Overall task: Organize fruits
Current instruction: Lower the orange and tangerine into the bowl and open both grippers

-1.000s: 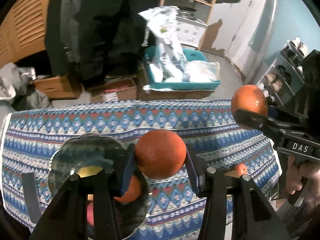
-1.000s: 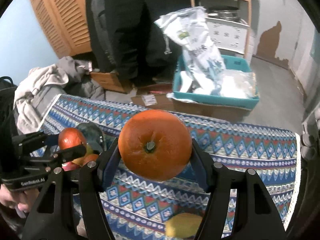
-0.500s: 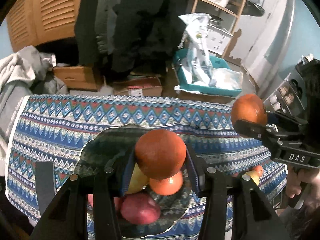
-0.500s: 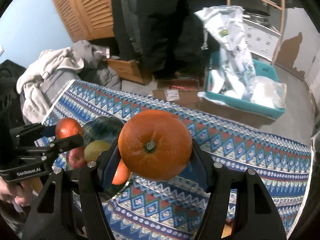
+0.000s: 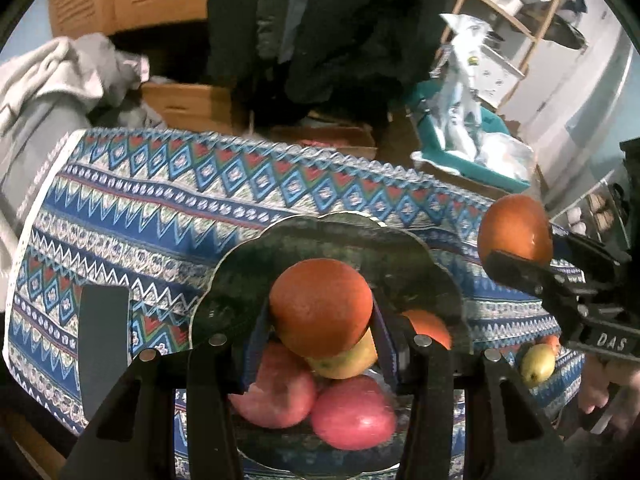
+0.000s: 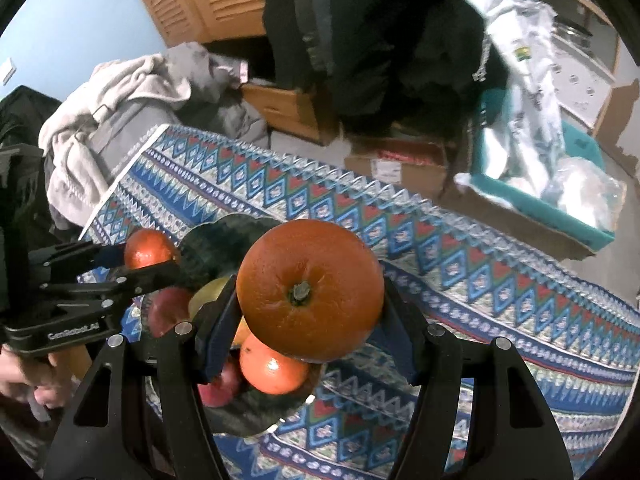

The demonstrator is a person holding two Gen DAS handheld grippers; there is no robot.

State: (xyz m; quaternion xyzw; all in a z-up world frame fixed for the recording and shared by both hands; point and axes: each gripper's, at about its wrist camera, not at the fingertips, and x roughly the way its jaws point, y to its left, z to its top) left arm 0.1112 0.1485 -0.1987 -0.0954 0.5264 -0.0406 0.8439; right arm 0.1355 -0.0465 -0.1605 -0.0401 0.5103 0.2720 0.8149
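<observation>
While we look along the left gripper [image 5: 320,344], we see at the far left a dark flat strip [image 5: 105,340] lying on the patterned tablecloth [image 5: 160,208]. Moving right, our left gripper clamps a small orange [image 5: 322,306] between its blue pads, and that fruit hangs just above the dark scalloped bowl [image 5: 288,244]. Inside the bowl we count two red apples [image 5: 352,412], a yellow-green fruit [image 5: 348,358] directly under the held orange, and another orange [image 5: 430,328] to its right. Further right a small yellow pear-like fruit [image 5: 538,362] lies on the cloth outside the bowl, with something orange just behind it that we cannot make out. At the right edge our right gripper [image 5: 516,256] enters, closed on a second orange.

From the right wrist camera, we find at the far left a hand [image 6: 24,376] holding the left gripper [image 6: 152,258], its small orange over the bowl's near-left rim. In the middle, our right gripper [image 6: 310,320] squeezes the big orange [image 6: 310,290], stem scar facing the lens, held over the bowl's right side, above the orange already resting inside. To the right only bare tablecloth stretches, and beyond its far edge sit a cardboard box [image 6: 396,164] and a teal bin [image 6: 552,200] of plastic bags.
</observation>
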